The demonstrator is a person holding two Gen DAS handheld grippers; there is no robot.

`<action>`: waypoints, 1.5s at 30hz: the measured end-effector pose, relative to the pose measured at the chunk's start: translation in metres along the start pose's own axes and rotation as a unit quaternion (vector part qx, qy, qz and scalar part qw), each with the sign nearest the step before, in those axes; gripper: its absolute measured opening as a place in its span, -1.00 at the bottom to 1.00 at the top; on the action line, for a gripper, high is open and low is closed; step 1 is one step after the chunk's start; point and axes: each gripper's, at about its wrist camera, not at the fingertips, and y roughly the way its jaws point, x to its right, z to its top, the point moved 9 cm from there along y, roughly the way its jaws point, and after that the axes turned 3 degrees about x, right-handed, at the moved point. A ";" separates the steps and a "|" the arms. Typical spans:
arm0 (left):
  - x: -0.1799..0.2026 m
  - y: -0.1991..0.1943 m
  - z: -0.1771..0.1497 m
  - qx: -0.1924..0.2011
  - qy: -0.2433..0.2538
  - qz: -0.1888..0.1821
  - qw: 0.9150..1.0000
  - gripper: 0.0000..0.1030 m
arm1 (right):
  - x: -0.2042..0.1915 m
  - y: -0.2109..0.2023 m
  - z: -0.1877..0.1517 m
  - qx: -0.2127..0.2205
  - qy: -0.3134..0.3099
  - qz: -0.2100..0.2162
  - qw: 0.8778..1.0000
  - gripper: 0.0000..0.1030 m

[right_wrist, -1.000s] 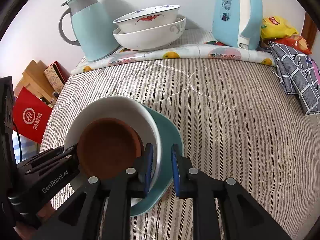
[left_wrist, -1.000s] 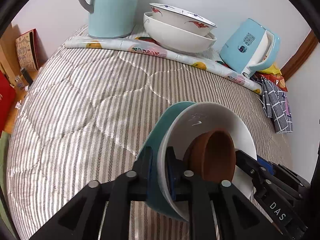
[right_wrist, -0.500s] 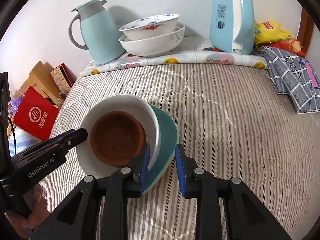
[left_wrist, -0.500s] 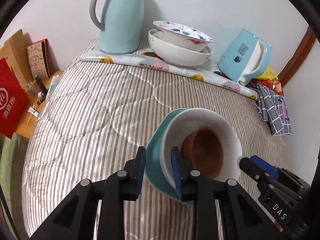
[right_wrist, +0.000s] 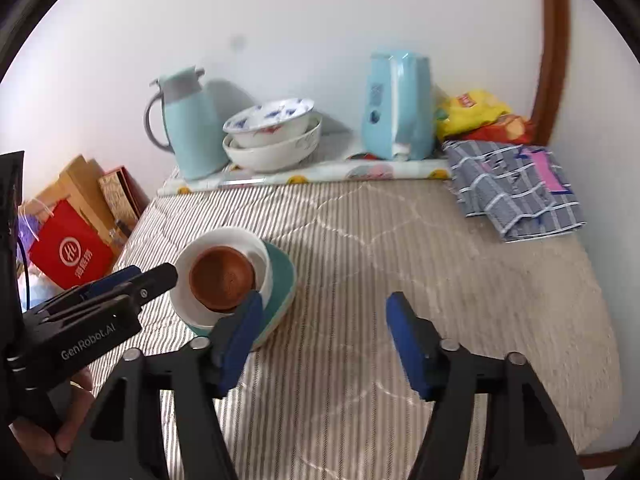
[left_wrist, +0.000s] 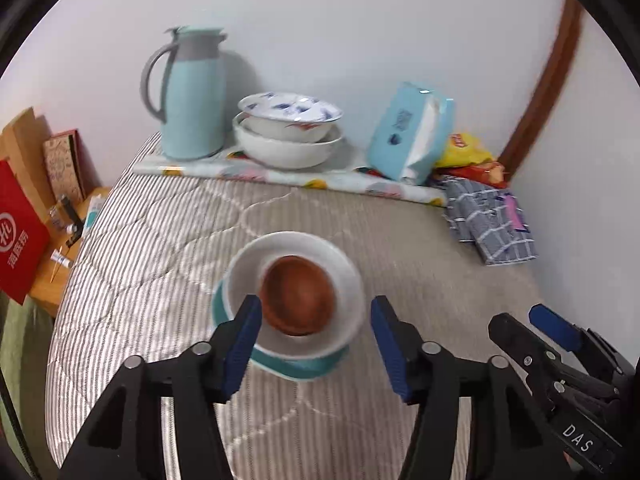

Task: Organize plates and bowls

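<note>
A brown bowl [left_wrist: 298, 294] sits inside a white bowl [left_wrist: 348, 280], which rests on a teal plate [left_wrist: 296, 366] on the striped quilt. The same stack shows in the right wrist view: brown bowl [right_wrist: 222, 278], white bowl [right_wrist: 260, 252], teal plate [right_wrist: 282, 276]. My left gripper [left_wrist: 316, 346] is open and empty, raised just in front of the stack. My right gripper [right_wrist: 326, 338] is open and empty, to the right of the stack. Two stacked patterned bowls [left_wrist: 288, 128] stand at the back on a fruit-print cloth.
At the back stand a light blue jug [left_wrist: 192, 92] and a blue tissue pack [left_wrist: 408, 132]. Snack bags [left_wrist: 468, 156] and a checked cloth [left_wrist: 488, 216] lie at the right. A red bag [left_wrist: 18, 232] and boxes stand left of the bed.
Both grippers let go of the stack's rims, opened wide and pulled back and up. The stack now lies flat on the quilt instead of tilted.
</note>
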 end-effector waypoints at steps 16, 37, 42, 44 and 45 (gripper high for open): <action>0.066 -0.054 -0.001 0.043 0.043 0.008 0.998 0.50 | 0.065 -0.074 -0.007 0.043 0.047 -0.024 0.998 0.47; 0.103 -0.068 -0.009 0.046 0.050 -0.002 0.998 0.86 | 0.107 -0.109 -0.010 0.065 0.045 -0.085 0.993 0.92; 0.106 -0.066 -0.010 0.044 0.050 -0.001 0.998 0.86 | 0.112 -0.111 -0.012 0.063 0.049 -0.087 0.993 0.92; 0.106 -0.066 -0.011 0.044 0.055 0.004 0.998 0.86 | 0.113 -0.112 -0.013 0.062 0.050 -0.087 0.993 0.92; 0.107 -0.066 -0.010 0.045 0.056 0.003 0.997 0.86 | 0.114 -0.112 -0.013 0.063 0.050 -0.087 0.993 0.92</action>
